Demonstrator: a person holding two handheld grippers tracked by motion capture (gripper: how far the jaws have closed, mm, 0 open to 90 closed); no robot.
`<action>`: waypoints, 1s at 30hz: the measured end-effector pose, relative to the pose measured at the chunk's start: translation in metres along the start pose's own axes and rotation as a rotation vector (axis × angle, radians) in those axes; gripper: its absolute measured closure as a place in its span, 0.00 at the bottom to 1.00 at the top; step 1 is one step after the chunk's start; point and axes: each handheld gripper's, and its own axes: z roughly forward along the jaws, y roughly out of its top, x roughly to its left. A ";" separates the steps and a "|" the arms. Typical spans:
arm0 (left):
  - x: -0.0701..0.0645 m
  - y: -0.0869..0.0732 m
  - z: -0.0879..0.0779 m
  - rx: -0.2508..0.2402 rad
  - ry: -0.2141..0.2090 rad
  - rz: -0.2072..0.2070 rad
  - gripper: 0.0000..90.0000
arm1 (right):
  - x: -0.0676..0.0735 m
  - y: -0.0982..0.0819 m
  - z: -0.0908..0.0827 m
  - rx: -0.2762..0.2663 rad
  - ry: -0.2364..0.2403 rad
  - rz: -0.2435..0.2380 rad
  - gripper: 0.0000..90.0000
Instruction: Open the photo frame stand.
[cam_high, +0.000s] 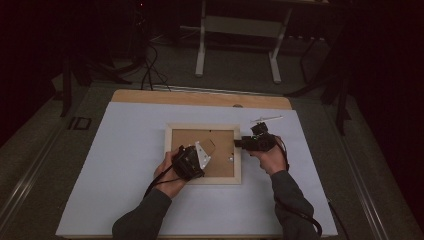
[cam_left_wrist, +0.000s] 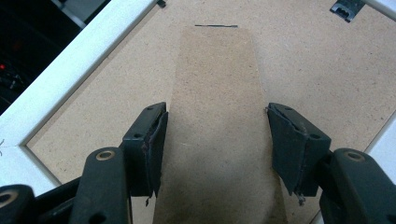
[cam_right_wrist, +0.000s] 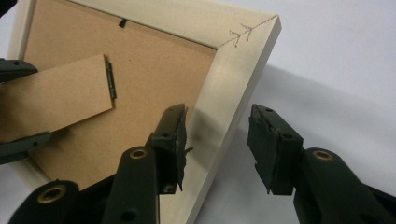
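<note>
Fibreboard stand: my left tool (cam_left_wrist: 212, 149) straddles the brown easel stand (cam_left_wrist: 212, 112) of the picture frame (cam_high: 203, 181); its pads sit at the stand's edges, and I cannot tell whether they press or merely flank it.
Right tool: my right tool (cam_right_wrist: 217, 144) is released, jaws spread across the frame's pale rail (cam_right_wrist: 224, 93) with clear gaps both sides.
Frame: it lies face down, mid-counter on the white sheet (cam_high: 125, 165).
Doing it well: I judge I should steady the rail before swinging the stand, and keep the stand centred.
Left gripper view: shows a dark clip (cam_left_wrist: 346, 8) at the backing's edge.
Right gripper view: shows the stand's hinge (cam_right_wrist: 110, 80) and a cracked corner joint (cam_right_wrist: 243, 32).
High view: gives both hands' layout.
</note>
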 end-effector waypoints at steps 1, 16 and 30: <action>-0.001 -0.001 -0.001 -0.006 0.005 0.005 0.46 | 0.000 0.000 0.001 0.003 0.001 0.002 0.62; -0.009 -0.005 -0.006 -0.073 0.062 0.067 0.46 | -0.010 0.001 0.003 -0.004 0.111 0.031 0.59; 0.011 -0.007 -0.004 -0.065 -0.107 -0.072 0.42 | -0.007 -0.004 -0.003 -0.039 0.096 0.054 0.63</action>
